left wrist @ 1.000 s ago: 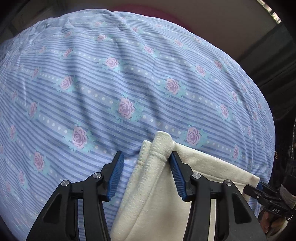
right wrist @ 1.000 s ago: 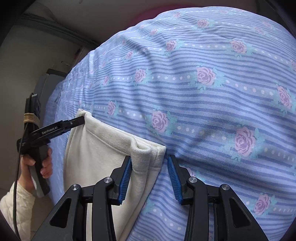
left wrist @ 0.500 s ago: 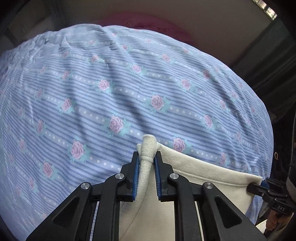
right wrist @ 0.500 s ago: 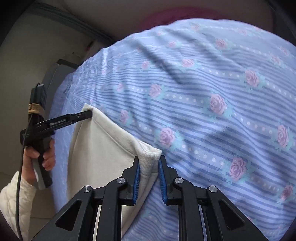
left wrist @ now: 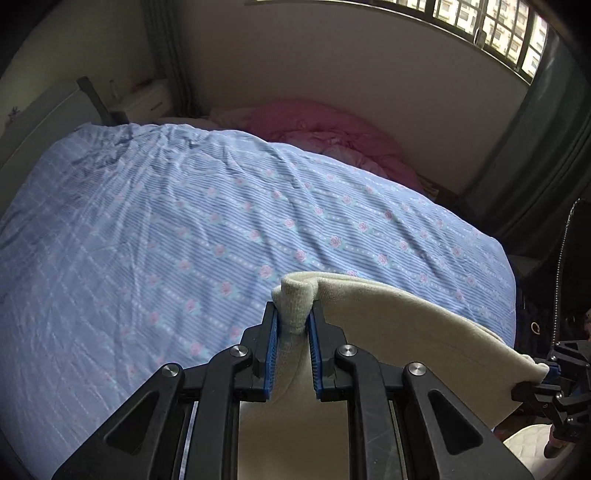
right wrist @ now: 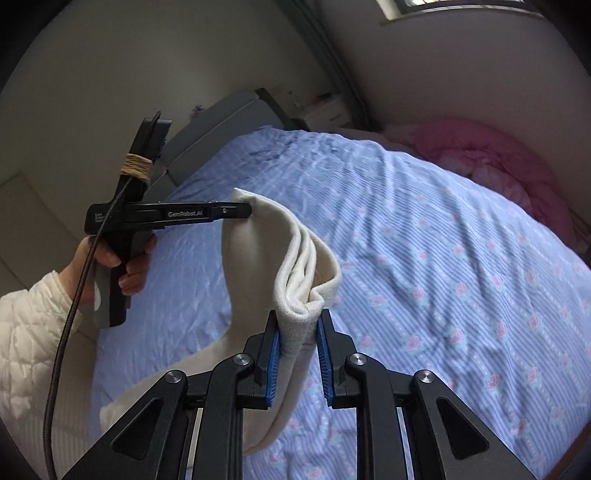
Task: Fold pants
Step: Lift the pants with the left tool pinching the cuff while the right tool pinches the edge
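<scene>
Spanning most of both wrist views: a bed under a blue striped bedsheet [left wrist: 229,221] printed with pink roses, lightly creased. At its far end lies a pink quilt [left wrist: 325,129], bunched against the pale wall. A grey headboard [right wrist: 225,122] stands along the bed's far left edge in the right wrist view, with a white nightstand [left wrist: 147,99] beyond it. A barred window [left wrist: 491,22] runs along the upper right of the left wrist view, and a dark green curtain [left wrist: 535,155] hangs beneath it.

Cream pants [right wrist: 258,258]: knit fabric, folded into several layers, held up above the sheet between the two grippers. The upper edge sags in a shallow curve from one grip point to the other; the rest hangs down, and its lower end trails toward the near left edge of the bed.

Left gripper [left wrist: 293,325]: black frame, blue ribbed pads, closed tight on a ribbed corner of the pants, a stub of which pokes up past the fingertips. In the right wrist view the same tool [right wrist: 243,210] reaches in from the left, lettered "GenRobot.AI", held by a hand [right wrist: 118,258] in a white quilted sleeve, a black cable trailing below.

Right gripper [right wrist: 298,328]: same build, pads pinching the other bunched corner of the pants. It shows at the lower right margin of the left wrist view [left wrist: 546,373].
</scene>
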A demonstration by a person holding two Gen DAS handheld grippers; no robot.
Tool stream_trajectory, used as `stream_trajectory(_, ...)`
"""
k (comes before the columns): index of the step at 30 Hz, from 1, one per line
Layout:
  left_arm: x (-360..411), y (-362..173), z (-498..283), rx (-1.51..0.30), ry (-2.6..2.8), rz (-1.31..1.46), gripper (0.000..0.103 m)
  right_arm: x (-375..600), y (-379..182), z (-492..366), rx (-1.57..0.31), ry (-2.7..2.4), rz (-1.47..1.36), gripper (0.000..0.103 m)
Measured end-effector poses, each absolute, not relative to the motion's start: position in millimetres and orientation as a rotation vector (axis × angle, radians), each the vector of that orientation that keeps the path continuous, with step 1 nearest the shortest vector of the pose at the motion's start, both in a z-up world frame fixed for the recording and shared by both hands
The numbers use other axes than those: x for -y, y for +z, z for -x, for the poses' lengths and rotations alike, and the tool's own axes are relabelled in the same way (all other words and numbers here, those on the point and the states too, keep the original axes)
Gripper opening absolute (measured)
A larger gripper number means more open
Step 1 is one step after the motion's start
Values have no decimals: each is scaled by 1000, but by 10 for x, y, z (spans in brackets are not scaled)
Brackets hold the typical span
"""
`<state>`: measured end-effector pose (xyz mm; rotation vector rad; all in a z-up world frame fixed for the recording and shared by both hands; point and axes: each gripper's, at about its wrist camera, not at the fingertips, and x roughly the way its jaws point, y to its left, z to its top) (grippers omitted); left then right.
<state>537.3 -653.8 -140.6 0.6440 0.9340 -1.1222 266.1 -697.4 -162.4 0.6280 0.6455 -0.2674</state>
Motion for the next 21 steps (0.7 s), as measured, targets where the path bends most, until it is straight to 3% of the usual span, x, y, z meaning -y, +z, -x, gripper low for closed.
stream_trajectory(10,4610,-1217,-5512,-841,-1137,-523,16,5240,-1204,-2916,-671,-202,-280,20)
stream_trajectory(21,3179,-2359,-5846,-1003,-1060,-530,17,3535,-1976,-3416,-908,-135,-100,20)
